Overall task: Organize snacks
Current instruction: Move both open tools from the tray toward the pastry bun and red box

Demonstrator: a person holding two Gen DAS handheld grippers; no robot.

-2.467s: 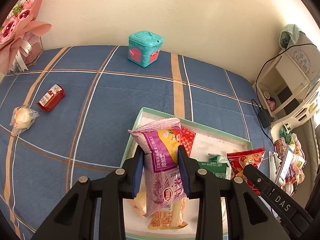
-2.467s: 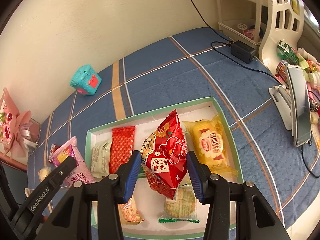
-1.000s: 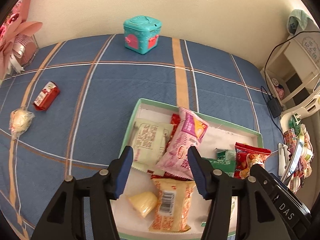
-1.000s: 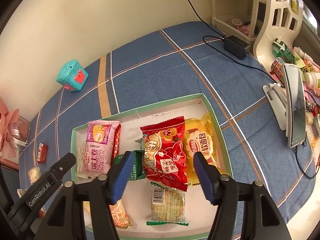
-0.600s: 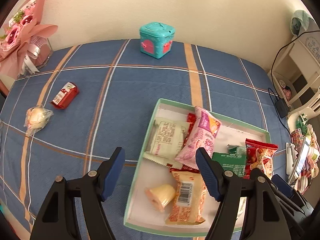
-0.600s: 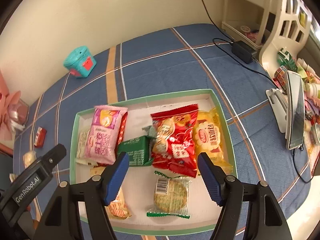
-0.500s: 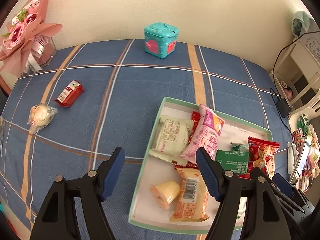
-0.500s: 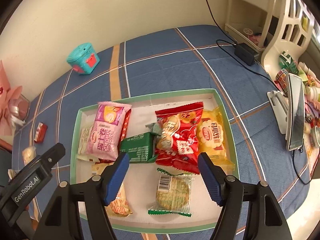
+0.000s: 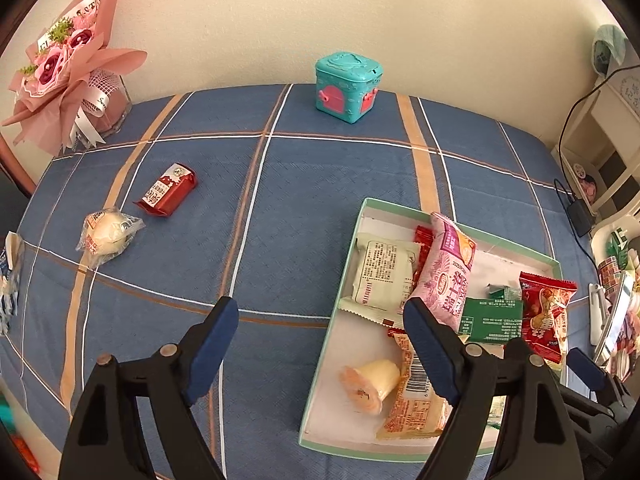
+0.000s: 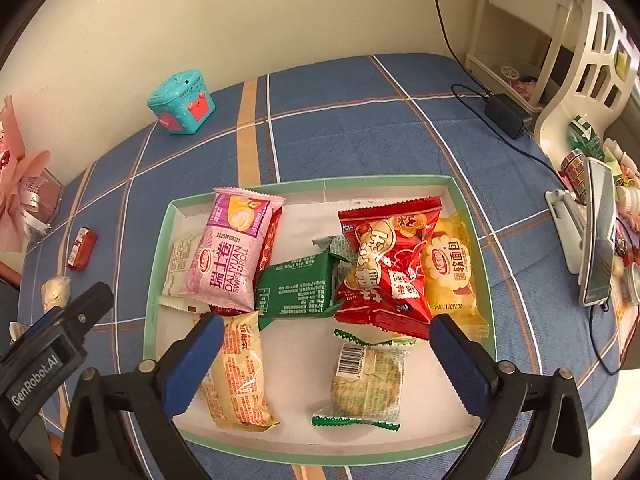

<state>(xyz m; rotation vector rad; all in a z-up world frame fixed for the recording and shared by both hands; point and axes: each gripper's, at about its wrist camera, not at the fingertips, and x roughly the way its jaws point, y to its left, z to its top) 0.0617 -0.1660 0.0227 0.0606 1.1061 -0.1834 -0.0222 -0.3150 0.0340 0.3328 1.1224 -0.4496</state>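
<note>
A green-rimmed white tray (image 10: 158,276) (image 9: 332,334) holds several snacks: a pink Swiss-roll pack (image 10: 234,252) (image 9: 446,270), a red cracker bag (image 10: 386,264) (image 9: 546,314), a green pack (image 10: 298,290), a yellow bread pack (image 10: 454,268), an orange pack (image 10: 238,372) and a round cookie pack (image 10: 366,384). My right gripper (image 10: 326,330) hangs over the tray, its jaws opening wide with nothing held. My left gripper (image 9: 320,314) is over the tray's left edge, jaws opening, empty. On the cloth to the left lie a red snack bar (image 9: 166,190) and a pale wrapped bun (image 9: 106,234).
A teal toy box (image 9: 348,84) stands at the back by the wall. A pink bouquet (image 9: 66,68) is at the far left. A white shelf (image 10: 516,28), a charger with cable (image 10: 506,114) and a phone on a stand (image 10: 598,236) crowd the right side. A blue-white wrapper (image 9: 10,276) lies at the left edge.
Both grippers let go of their packs, the pink one and the red one, which now lie in the tray. Both jaws have spread wider. The left gripper has shifted left, off the tray.
</note>
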